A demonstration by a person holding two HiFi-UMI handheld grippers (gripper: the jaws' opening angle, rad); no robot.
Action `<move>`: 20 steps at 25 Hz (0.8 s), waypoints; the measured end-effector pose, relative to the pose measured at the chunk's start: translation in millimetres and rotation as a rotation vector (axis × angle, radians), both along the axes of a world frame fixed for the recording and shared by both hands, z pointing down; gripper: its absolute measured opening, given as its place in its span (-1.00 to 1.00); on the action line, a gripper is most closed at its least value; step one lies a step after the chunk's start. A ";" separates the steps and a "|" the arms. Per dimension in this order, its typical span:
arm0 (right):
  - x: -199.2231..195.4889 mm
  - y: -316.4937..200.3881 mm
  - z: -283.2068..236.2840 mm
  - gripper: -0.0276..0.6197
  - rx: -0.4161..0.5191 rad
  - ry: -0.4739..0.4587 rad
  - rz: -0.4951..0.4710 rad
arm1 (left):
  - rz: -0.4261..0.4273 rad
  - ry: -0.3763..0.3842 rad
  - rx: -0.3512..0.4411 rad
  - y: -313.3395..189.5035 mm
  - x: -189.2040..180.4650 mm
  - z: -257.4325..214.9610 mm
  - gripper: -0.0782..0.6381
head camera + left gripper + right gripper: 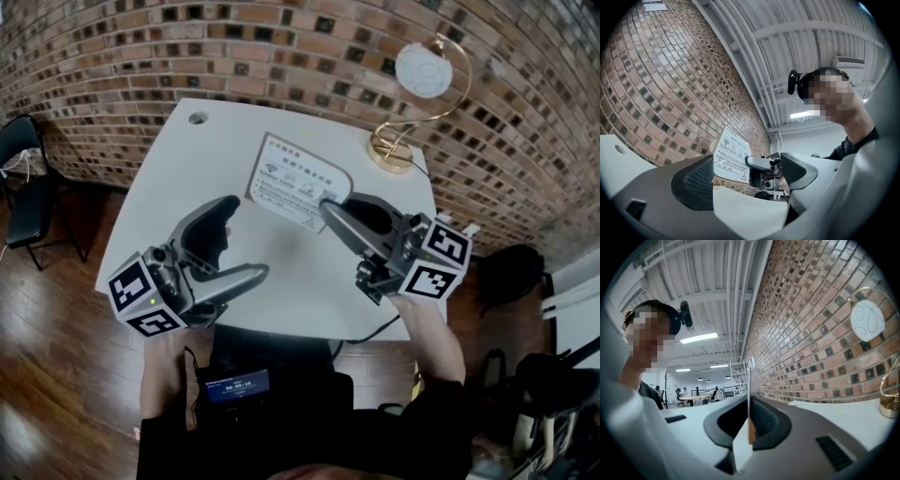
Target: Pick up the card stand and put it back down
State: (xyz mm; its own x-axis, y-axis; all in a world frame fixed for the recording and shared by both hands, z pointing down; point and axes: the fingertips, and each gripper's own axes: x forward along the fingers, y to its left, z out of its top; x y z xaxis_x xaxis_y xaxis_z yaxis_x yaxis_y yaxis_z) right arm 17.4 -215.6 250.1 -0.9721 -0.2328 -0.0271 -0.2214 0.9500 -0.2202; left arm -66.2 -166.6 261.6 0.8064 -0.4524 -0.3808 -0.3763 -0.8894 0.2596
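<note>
The card stand, a white printed sign with a wifi symbol, is over the middle of the white table. My right gripper is shut on its right edge. In the right gripper view the card stand shows edge-on as a thin line pinched between the dark pads. My left gripper hangs open to the sign's left, with nothing between its jaws. The left gripper view looks between its open fingers at the card stand and the right gripper. Whether the stand's base touches the table I cannot tell.
A gold wire ornament with a white disc stands at the table's far right corner, close to the brick wall. A cable hole is at the far left. A black chair stands on the wooden floor to the left.
</note>
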 end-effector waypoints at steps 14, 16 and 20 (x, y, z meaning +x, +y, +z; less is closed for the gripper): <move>39.0 -28.7 -2.1 -0.82 -0.007 -0.004 0.026 | 0.094 -0.105 0.012 -34.3 37.2 -7.8 0.44; 43.8 -34.7 -3.7 -0.82 -0.003 -0.009 0.028 | 0.103 -0.114 0.018 -39.2 39.7 -10.2 0.44; 56.0 -51.4 -9.8 -0.82 -0.017 -0.025 0.030 | 0.120 -0.137 0.010 -55.2 48.6 -16.0 0.44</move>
